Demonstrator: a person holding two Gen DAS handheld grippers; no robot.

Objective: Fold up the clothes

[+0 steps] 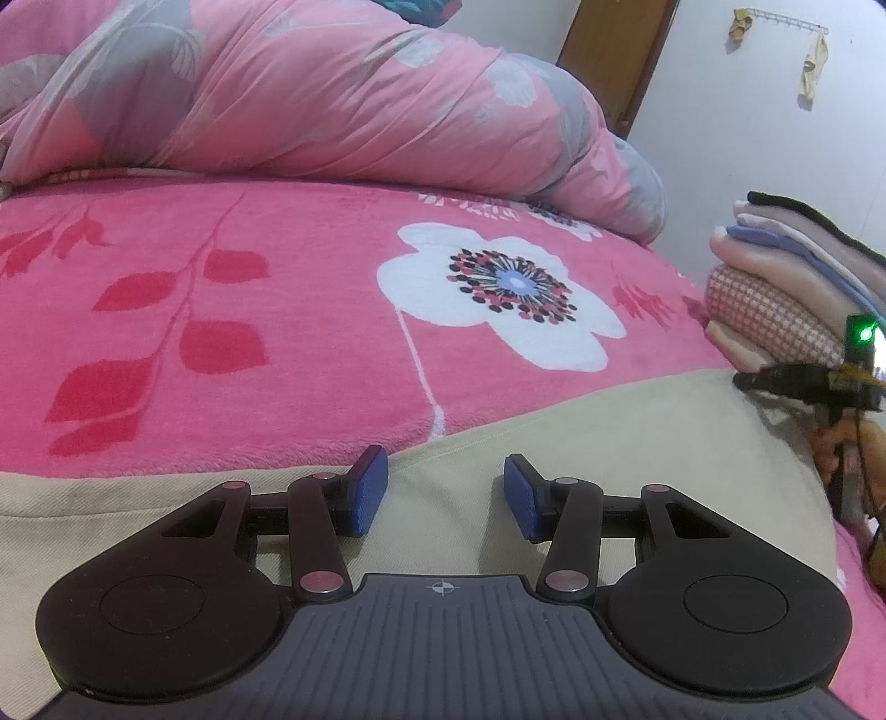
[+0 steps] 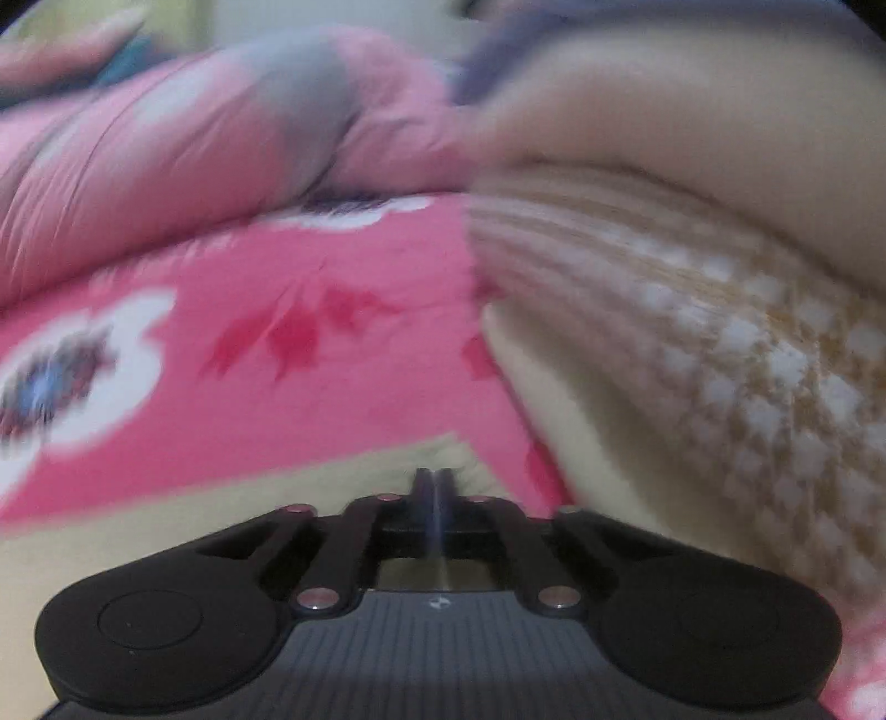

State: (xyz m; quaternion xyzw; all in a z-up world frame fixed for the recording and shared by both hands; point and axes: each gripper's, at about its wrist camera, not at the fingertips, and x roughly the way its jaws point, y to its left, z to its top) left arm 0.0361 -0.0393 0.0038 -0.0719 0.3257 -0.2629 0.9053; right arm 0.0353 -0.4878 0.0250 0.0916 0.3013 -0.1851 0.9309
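One beige woven garment lies flat on the near part of a bright pink fleece blanket printed with white flowers and red leaves, and it is the only loose piece of clothing in view. The left gripper hovers over its near edge, its two blue-padded fingers spread apart with nothing between them. The right gripper has its fingers pressed together at the garment's corner; the right wrist view is blurred, so whether cloth is pinched between them cannot be told. In the left wrist view that gripper shows at the far right edge with one green light lit, held by a hand. One stack of folded clothes sits just beyond the garment's right end: a checked piece low down, pale pink and blue layers above, a dark one on top. One bunched pink-and-grey quilt fills the back of the bed. Two pieces of cloth hang from one white wall rack.
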